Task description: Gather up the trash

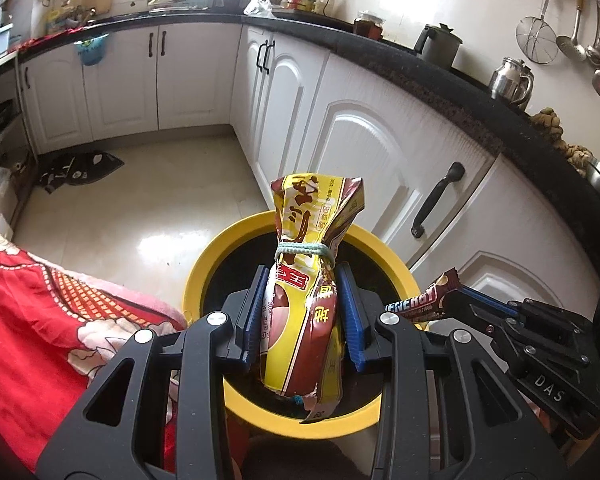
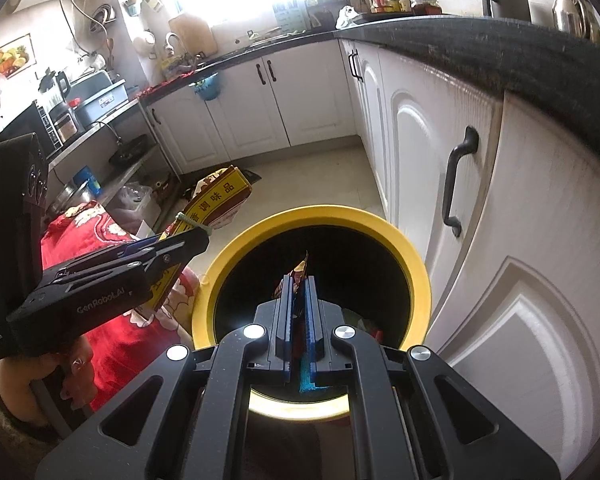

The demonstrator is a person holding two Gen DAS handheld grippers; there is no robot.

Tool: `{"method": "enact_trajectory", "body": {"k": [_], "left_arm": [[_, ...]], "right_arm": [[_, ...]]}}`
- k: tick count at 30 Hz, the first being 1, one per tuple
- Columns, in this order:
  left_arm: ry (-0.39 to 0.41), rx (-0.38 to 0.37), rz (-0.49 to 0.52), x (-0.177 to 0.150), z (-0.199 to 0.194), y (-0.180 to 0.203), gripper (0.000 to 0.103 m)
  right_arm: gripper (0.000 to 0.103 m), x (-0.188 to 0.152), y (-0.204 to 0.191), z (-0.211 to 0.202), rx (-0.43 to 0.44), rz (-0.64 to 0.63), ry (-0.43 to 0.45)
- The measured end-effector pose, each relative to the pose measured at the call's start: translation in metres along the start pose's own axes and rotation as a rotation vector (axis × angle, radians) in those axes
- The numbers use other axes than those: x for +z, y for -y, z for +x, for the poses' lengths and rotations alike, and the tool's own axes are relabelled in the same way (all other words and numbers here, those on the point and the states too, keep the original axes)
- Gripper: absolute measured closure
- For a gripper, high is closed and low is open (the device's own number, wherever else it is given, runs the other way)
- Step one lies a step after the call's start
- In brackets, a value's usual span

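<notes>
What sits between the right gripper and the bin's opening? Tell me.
Nothing but air. In the right wrist view the right gripper, shut on the brown snack wrapper, hangs directly over the yellow bin and its dark mouth.

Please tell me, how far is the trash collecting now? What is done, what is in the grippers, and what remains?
Done: both pieces are picked up and brought over the yellow bin, which already holds some scraps.
In hand: the left gripper clamps the tied yellow bag; the right gripper is shut on a chocolate bar wrapper.
Left: open the jaws so both drop in. Neither is released yet.
</notes>
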State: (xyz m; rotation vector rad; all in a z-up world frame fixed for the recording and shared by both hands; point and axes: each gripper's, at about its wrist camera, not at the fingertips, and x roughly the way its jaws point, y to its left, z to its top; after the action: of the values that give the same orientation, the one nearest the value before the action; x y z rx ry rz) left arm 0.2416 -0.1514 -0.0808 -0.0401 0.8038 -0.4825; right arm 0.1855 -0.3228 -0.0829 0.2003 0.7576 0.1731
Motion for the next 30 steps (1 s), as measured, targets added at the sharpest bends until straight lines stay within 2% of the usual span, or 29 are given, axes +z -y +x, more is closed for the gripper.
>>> {"method": "enact_trajectory", "body": {"k": [3, 4, 5, 7, 9, 14, 18, 22, 26, 30], "left_arm": [[-0.002, 0.007, -0.008, -0.001, 0.002, -0.003, 0.075], [-0.003, 0.009, -0.01, -0.001, 0.002, -0.004, 0.071], [-0.005, 0.014, -0.013, -0.002, 0.002, -0.005, 0.065], [-0.006, 0.019, -0.017, -0.002, 0.001, -0.007, 0.06], [-0.004, 0.025, -0.018, -0.003, -0.002, -0.009, 0.056], [-0.001, 0.052, -0.032, -0.004, -0.012, -0.017, 0.041], [0.009, 0.082, -0.046, -0.005, -0.026, -0.024, 0.027], [0.022, 0.112, -0.067, -0.006, -0.042, -0.031, 0.011], [0.045, 0.134, -0.087, -0.008, -0.059, -0.038, 0.011], [0.067, 0.15, -0.105, -0.011, -0.079, -0.043, 0.011]], "right_arm": [[0.095, -0.001, 0.001, 0.003, -0.004, 0.006, -0.006], [0.092, -0.001, 0.002, 0.004, -0.007, 0.008, -0.008], [0.085, -0.002, 0.003, 0.005, -0.011, 0.012, -0.012], [0.077, -0.004, 0.004, 0.005, -0.014, 0.018, -0.014], [0.076, -0.004, 0.004, 0.004, -0.017, 0.018, -0.013], [0.064, -0.002, 0.002, 0.0, -0.021, 0.018, -0.006], [0.058, 0.001, -0.002, -0.005, -0.027, 0.01, 0.005], [0.042, 0.002, -0.01, -0.015, -0.04, -0.006, 0.029], [0.023, 0.003, -0.017, -0.028, -0.061, -0.022, 0.067], [0.016, 0.003, -0.027, -0.042, -0.069, -0.042, 0.097]]}}
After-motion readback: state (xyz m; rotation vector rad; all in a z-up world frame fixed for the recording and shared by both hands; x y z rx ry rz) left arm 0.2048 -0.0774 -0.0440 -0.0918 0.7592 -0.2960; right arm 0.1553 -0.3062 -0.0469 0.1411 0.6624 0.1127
